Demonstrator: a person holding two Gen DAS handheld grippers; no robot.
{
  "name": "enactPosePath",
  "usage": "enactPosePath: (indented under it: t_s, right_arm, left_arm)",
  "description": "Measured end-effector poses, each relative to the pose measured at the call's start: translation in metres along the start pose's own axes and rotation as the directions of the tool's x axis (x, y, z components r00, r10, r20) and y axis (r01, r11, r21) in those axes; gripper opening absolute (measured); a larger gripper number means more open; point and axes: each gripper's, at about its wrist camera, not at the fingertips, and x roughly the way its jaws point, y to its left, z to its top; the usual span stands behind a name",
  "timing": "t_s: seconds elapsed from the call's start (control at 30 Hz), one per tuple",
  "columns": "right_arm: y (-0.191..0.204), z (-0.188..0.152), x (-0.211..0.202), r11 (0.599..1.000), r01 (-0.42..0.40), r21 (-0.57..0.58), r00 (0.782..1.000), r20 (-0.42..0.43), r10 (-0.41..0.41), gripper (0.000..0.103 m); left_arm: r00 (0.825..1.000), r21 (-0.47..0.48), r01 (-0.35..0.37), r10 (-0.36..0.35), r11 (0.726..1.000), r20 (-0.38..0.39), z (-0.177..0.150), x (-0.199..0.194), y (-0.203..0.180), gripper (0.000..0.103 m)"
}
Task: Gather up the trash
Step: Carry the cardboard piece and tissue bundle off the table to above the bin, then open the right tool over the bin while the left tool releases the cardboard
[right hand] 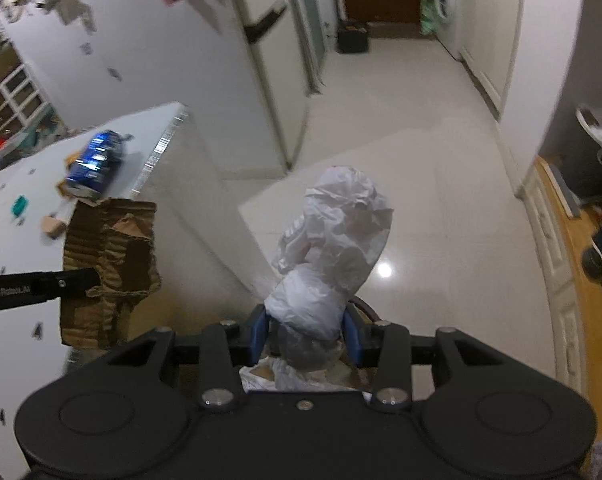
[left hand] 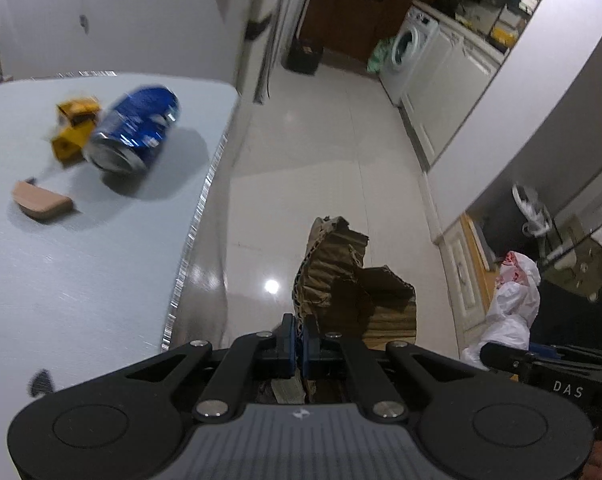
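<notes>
My left gripper (left hand: 300, 330) is shut on a torn piece of brown cardboard (left hand: 349, 280), held over the glossy floor just right of the white table (left hand: 61, 280). The same cardboard (right hand: 109, 256) shows at the left of the right wrist view, with the left gripper's black finger across it. My right gripper (right hand: 307, 334) is shut on a crumpled white paper wad (right hand: 333, 240), which sticks up beyond its blue pads; that white wad (left hand: 513, 304) also shows at the right of the left wrist view. On the table lie a blue can (left hand: 135, 128) on its side, yellow scraps (left hand: 75, 126) and a tan scrap (left hand: 41, 202).
A white fridge (right hand: 205, 60) stands behind the table. A washing machine (left hand: 411, 50) and white cabinets (left hand: 453, 92) line the far right. A dark crate (left hand: 304, 56) sits on the floor by a brown door. A wooden counter edge (right hand: 577, 272) is at the right.
</notes>
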Motion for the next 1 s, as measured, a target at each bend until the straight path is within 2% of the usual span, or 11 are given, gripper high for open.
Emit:
enactPosePath:
  t_s: [0.27, 0.4, 0.53, 0.63, 0.77, 0.87, 1.0]
  right_arm:
    - [-0.044, -0.017, 0.04, 0.993, 0.055, 0.101, 0.993, -0.107, -0.044, 0.041]
    - [-0.055, -0.025, 0.07, 0.986, 0.042, 0.16, 0.985, -0.173, -0.014, 0.041]
    - [-0.064, -0.033, 0.105, 0.966, 0.011, 0.257, 0.97, -0.236, 0.052, 0.041]
    - [-0.072, -0.041, 0.137, 0.93, 0.0, 0.367, 0.953, -0.283, 0.112, 0.041]
    - [-0.082, -0.058, 0.175, 0.854, 0.025, 0.52, 0.928, -0.329, 0.173, 0.041]
    - [-0.086, -0.07, 0.196, 0.82, 0.063, 0.569, 0.916, -0.36, 0.179, 0.043]
    - [-0.088, -0.084, 0.218, 0.795, 0.119, 0.595, 0.898, -0.407, 0.17, 0.043]
  left_arm:
    - [0.994, 0.02, 0.004, -0.002, 1.0, -0.112, -0.009, 0.049, -0.012, 0.002]
    - [0.987, 0.018, -0.002, 0.005, 1.0, -0.163, -0.011, 0.075, -0.014, 0.002]
    - [0.978, 0.01, -0.002, 0.004, 1.0, -0.209, -0.012, 0.099, -0.015, 0.002]
    - [0.972, 0.02, -0.007, 0.011, 1.0, -0.237, -0.012, 0.115, -0.02, 0.002]
    - [0.964, 0.034, -0.018, 0.027, 0.999, -0.263, -0.011, 0.135, -0.025, 0.002]
    - [0.959, 0.045, -0.03, 0.041, 0.999, -0.279, -0.009, 0.148, -0.028, 0.002]
    - [0.953, 0.05, -0.039, 0.052, 0.998, -0.3, -0.008, 0.165, -0.025, 0.002]
